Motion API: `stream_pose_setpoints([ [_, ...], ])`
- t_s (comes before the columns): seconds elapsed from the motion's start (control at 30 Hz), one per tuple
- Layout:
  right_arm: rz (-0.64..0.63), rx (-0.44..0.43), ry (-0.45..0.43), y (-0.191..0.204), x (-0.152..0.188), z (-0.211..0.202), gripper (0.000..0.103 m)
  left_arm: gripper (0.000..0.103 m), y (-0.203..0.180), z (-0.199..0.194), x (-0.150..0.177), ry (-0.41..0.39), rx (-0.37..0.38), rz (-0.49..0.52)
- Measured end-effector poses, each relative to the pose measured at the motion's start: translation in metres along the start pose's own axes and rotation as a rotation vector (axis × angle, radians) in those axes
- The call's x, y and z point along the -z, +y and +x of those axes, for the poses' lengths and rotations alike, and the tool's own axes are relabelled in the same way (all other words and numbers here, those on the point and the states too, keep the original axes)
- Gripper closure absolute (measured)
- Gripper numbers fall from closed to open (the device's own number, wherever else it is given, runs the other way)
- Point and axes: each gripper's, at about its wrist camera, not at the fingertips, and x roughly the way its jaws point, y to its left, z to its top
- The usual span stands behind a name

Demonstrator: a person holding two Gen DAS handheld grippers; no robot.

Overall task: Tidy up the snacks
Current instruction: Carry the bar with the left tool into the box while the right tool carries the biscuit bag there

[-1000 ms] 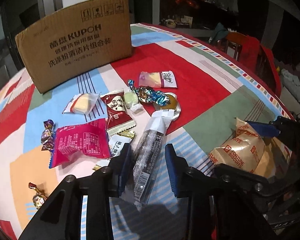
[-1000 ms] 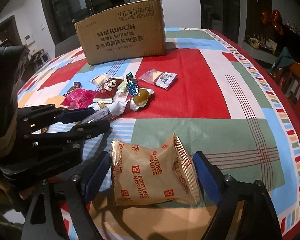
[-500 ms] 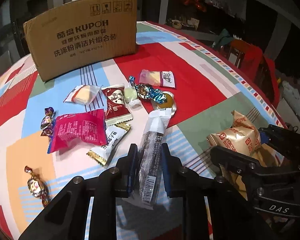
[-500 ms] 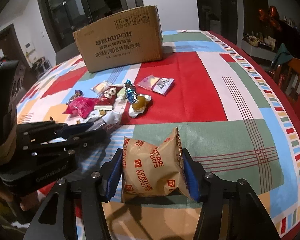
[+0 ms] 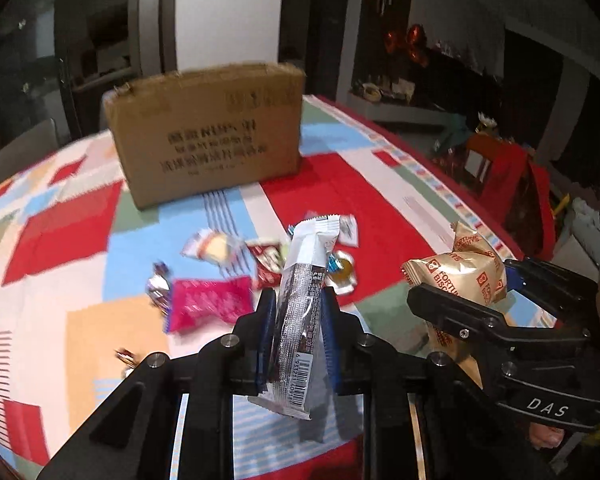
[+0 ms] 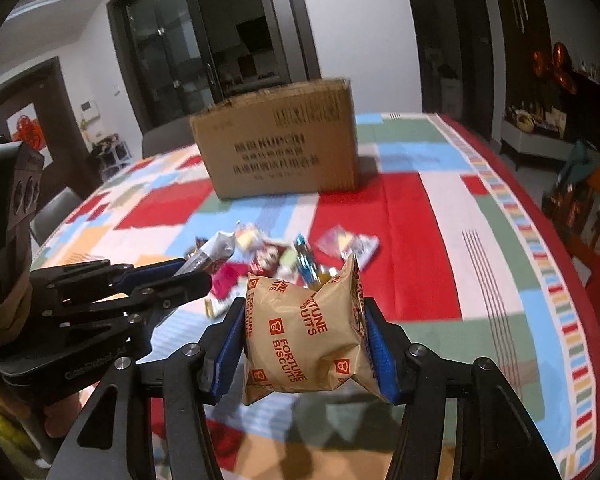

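Legible markings: the gold packet clamped in my right gripper bears "FORTUNE BISCUITS" repeated in red beside small red square logos — the same words show on it in the left wrist view. My right gripper's black body reads "DAS" in white, while the embossed name on my left gripper's body is too blurred to make out. The long silver-and-black bar wrapper carries a barcode with digits too small to read, and the cardboard box has dark printed lines and handling symbols — all smeared past reading.
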Motion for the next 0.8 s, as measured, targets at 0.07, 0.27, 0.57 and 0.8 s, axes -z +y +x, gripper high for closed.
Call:
stream_pose_setpoints([
  [0.07,-0.009,-0.010,-0.021,0.004,-0.010,-0.002,0.046,0.080,0.005,-0.007,-0.007,-0.023,-0.015,-0.008],
  [0.27,-0.044,-0.037,-0.080,0.016,-0.043,0.001,0.046,0.080,0.023,-0.019,-0.038,-0.092,-0.070,-0.033],
  [0.57,-0.047,-0.057,-0.158,0.024,-0.099,0.017,0.046,0.081,0.054,-0.031,-0.087,-0.158,-0.147,-0.033],
  [0.8,-0.059,-0.065,-0.187,0.029,-0.145,0.029,0.046,0.081,0.071,-0.029,-0.127,-0.185,-0.171,-0.009],
])
